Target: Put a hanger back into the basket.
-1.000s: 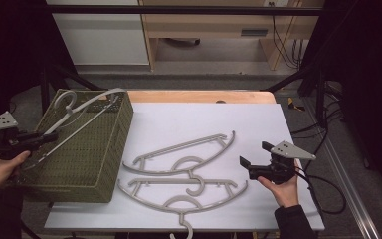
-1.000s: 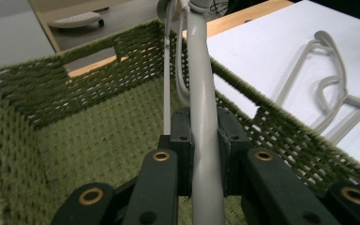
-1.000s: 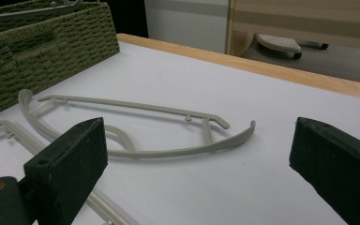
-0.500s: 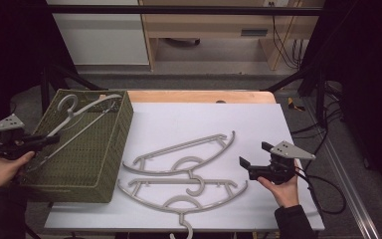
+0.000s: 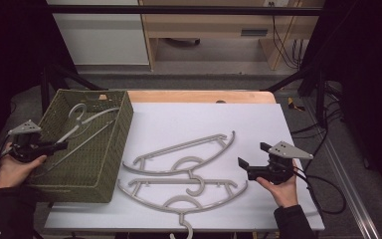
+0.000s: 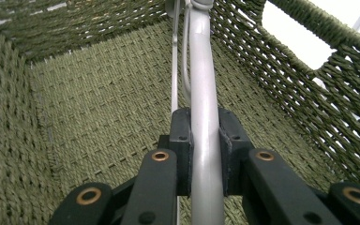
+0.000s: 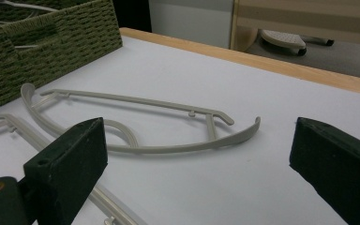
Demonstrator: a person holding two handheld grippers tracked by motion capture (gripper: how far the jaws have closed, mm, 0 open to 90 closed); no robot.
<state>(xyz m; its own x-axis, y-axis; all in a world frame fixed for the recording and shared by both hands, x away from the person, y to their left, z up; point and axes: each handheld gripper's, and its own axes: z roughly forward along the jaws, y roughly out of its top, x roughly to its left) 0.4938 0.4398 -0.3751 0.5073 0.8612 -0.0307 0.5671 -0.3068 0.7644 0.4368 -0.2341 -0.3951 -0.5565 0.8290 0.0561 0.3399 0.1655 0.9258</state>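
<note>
Your left gripper [image 5: 54,146] has its fingers clamped on a hanger [image 6: 201,108] angled into the basket [image 5: 110,149] at 9 o'clock for stowing, while your right gripper [image 5: 246,167], fingers wide apart, waits facing two hangers [image 5: 179,154] on the counter [image 5: 258,119].
</note>
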